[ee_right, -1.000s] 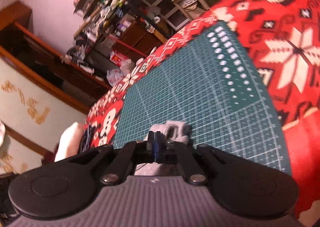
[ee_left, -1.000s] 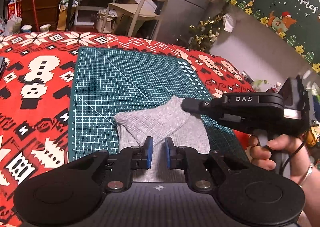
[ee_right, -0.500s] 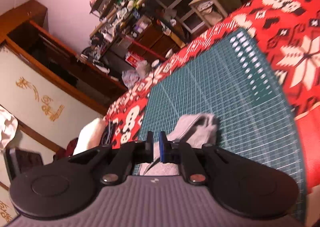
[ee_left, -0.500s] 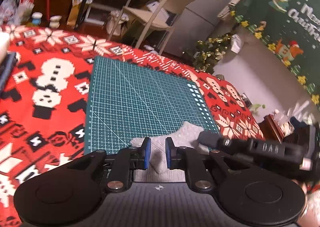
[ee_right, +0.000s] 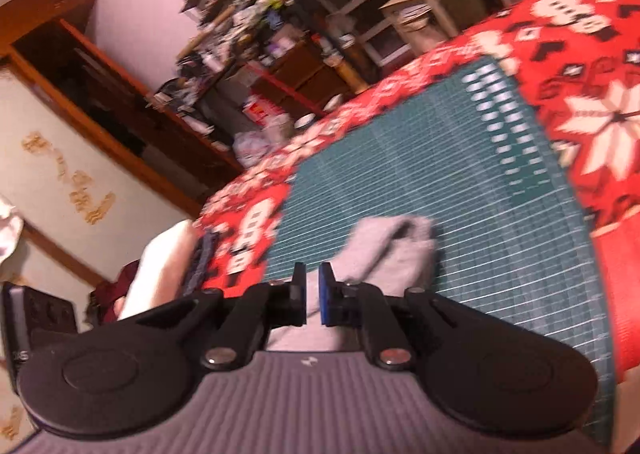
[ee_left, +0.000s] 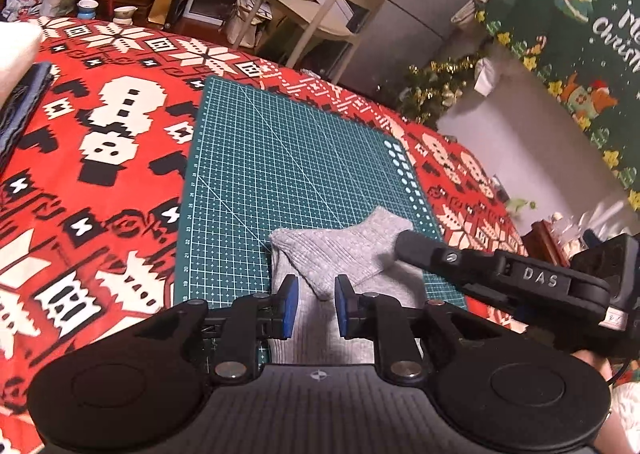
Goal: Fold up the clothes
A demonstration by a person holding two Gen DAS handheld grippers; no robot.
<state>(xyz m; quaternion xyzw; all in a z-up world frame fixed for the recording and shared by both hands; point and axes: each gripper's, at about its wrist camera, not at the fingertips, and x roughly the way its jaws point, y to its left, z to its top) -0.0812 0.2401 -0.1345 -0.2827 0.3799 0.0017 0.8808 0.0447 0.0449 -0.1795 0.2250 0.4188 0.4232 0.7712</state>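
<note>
A: Both tools pulled back from the grey top [ee_left: 340,250] on the green mat [ee_left: 280,157].

B: Left tool [ee_left: 316,308] was opening, right tool [ee_right: 313,296] slightly open, both empty. That loose sleeve could flop open.

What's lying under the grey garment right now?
The grey garment lies on the green cutting mat, which rests on the red patterned cloth. A folded-over flap covers its upper part. What is beneath the fabric itself is hidden.
</note>
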